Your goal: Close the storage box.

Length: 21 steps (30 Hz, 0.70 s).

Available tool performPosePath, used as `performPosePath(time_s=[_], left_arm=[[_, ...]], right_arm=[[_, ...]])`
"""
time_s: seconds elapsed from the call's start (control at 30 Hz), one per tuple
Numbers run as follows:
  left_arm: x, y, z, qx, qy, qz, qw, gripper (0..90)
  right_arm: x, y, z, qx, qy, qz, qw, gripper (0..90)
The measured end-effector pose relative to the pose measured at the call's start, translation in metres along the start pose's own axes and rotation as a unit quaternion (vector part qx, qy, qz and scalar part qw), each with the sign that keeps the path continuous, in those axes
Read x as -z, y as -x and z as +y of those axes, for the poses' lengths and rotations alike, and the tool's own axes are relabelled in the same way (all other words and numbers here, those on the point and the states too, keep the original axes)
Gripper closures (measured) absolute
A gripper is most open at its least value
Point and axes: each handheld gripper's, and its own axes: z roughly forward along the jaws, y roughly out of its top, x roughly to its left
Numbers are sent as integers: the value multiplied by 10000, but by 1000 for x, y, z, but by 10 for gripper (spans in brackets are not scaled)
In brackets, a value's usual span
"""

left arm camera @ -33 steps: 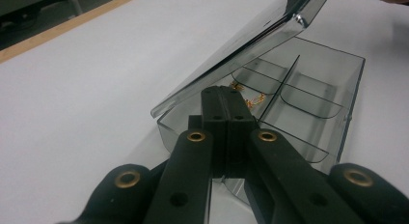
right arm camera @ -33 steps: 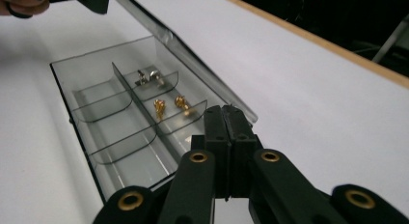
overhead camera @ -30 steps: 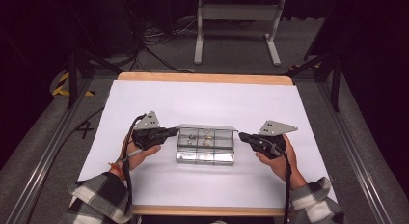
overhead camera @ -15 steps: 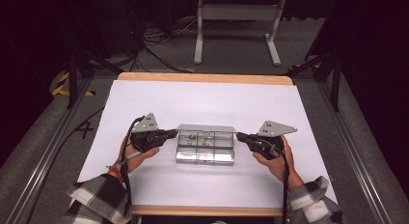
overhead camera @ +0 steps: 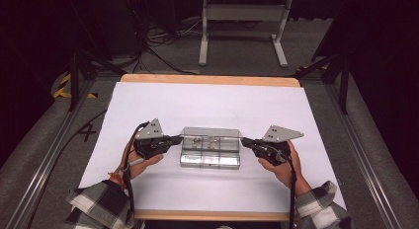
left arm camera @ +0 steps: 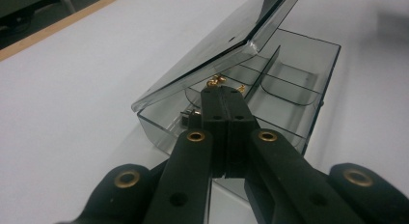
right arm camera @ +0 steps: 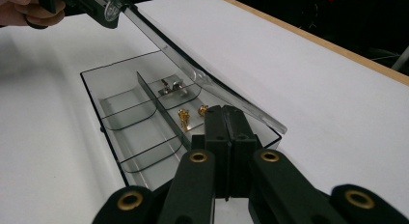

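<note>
While I watched from the high view, the clear plastic box (overhead camera: 210,152) lay on the white sheet (overhead camera: 212,105) that covered the table, near the person's edge, between the two grippers. The left gripper (overhead camera: 177,138) met the box's left end and the right gripper (overhead camera: 244,141) its right end; from above I could not tell whether either tip touched the plastic or only sat against it.

In the left gripper view its two black jaws stood pressed flat together with nothing between them, their tips (left arm camera: 223,91) over the near end wall of the box (left arm camera: 289,64). The hinged lid (left arm camera: 217,50) stood tilted up, partly open, its far end cut off by the top of the frame. The right gripper view showed the same: jaws closed on each other, empty, tips (right arm camera: 225,110) at the near end of the box (right arm camera: 120,113), with the raised lid (right arm camera: 202,79) slanting away toward the far gripper, which was cropped at the top left corner beside a hand (right arm camera: 26,9).

Inside, low dividers split the box into compartments. Two small brass-coloured pieces (right arm camera: 190,113) lay in one compartment and a silvery metal piece (right arm camera: 172,86) in the next; they were too small for me to name. My own jaws hid the nearest compartment's floor, and the person's plaid sleeves (overhead camera: 101,207) ran off the bottom edge.
</note>
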Motion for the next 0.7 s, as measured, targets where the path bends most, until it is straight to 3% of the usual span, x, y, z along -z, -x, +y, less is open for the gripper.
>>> performPosePath(time_s=[0.7], left_arm=[[2,12,-10,-140,-251,-33,9996,892]], right_arm=[[2,-16,-10,291,-296,125,9991,890]])
